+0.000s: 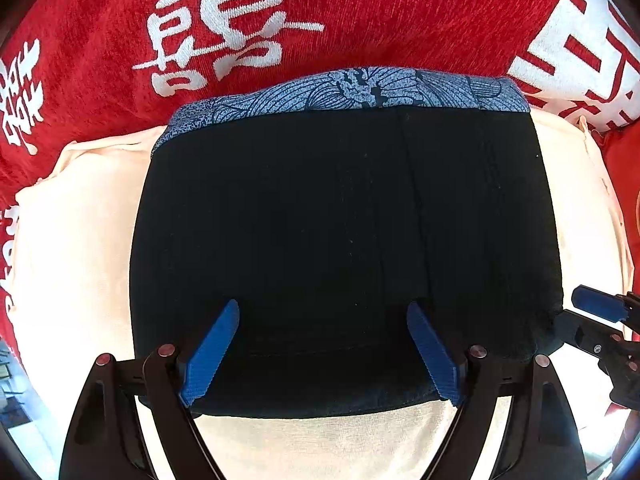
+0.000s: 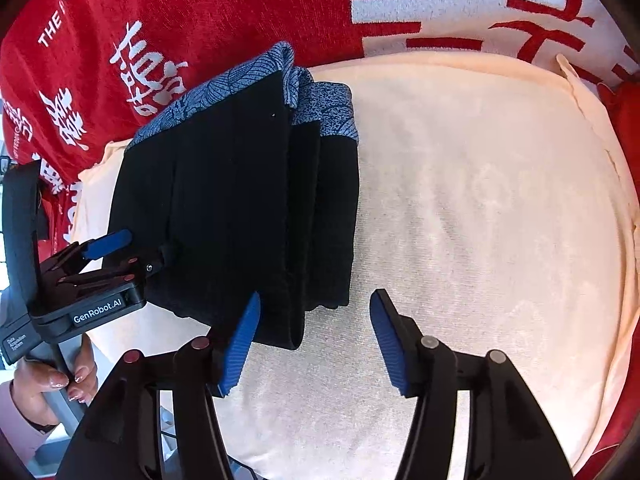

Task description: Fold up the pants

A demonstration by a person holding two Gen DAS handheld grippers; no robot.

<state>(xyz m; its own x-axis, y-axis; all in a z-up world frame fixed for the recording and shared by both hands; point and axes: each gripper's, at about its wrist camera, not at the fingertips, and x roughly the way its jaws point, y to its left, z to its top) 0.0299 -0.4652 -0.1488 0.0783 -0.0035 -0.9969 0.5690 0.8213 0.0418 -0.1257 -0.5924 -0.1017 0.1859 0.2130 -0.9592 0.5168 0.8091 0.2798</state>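
Observation:
The black pants (image 1: 344, 240) with a blue patterned waistband (image 1: 360, 90) lie folded in a compact stack on a cream cloth (image 1: 80, 240). My left gripper (image 1: 324, 312) is open, its blue fingers spread over the near edge of the stack. In the right wrist view the folded pants (image 2: 240, 208) lie left of centre, with layered edges on their right side. My right gripper (image 2: 316, 304) is open, its left finger (image 2: 240, 340) over the stack's near right corner and its right finger over the cream cloth (image 2: 480, 220). The left gripper (image 2: 120, 254) shows at the stack's left side.
A red blanket with white characters (image 1: 240, 20) lies beyond the cream cloth, and shows in the right wrist view (image 2: 200, 12). The right gripper's blue finger (image 1: 596, 304) shows at the right edge of the left wrist view. A hand (image 2: 48, 384) holds the left gripper's handle.

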